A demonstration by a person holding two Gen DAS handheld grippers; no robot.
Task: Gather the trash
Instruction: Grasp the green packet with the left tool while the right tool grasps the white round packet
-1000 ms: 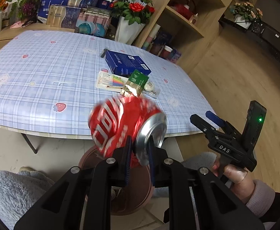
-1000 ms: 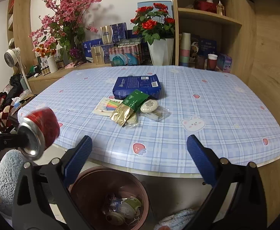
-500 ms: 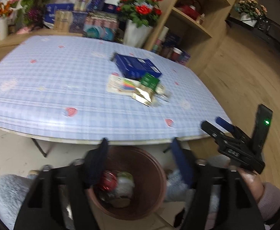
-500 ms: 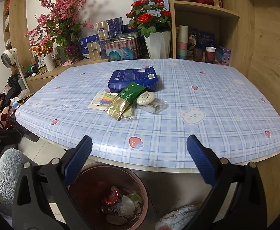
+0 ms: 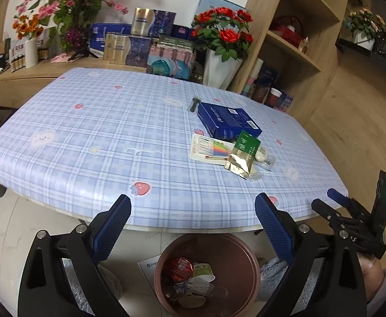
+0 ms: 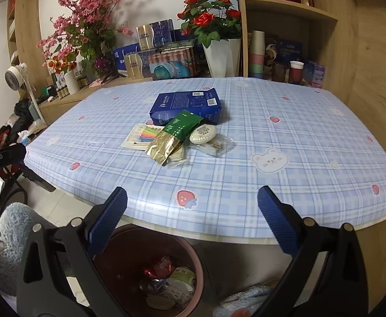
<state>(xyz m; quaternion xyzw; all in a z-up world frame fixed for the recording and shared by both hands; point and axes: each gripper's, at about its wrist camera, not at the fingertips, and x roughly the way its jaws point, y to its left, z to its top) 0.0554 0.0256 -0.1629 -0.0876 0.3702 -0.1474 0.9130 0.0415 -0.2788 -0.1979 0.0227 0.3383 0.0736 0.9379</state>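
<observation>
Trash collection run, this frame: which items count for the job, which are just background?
Job:
- bin with red can inside
- green-gold packet
- blue box
- clear wrappers
- left gripper, jaws opening, nothing between

Background:
- rose vase
- gift boxes
- shelf cups

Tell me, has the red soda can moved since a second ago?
Yes. The red can has gone down from table-edge height, between the left gripper's fingers, into the brown bin under the table; the jaws are opening, empty.
</observation>
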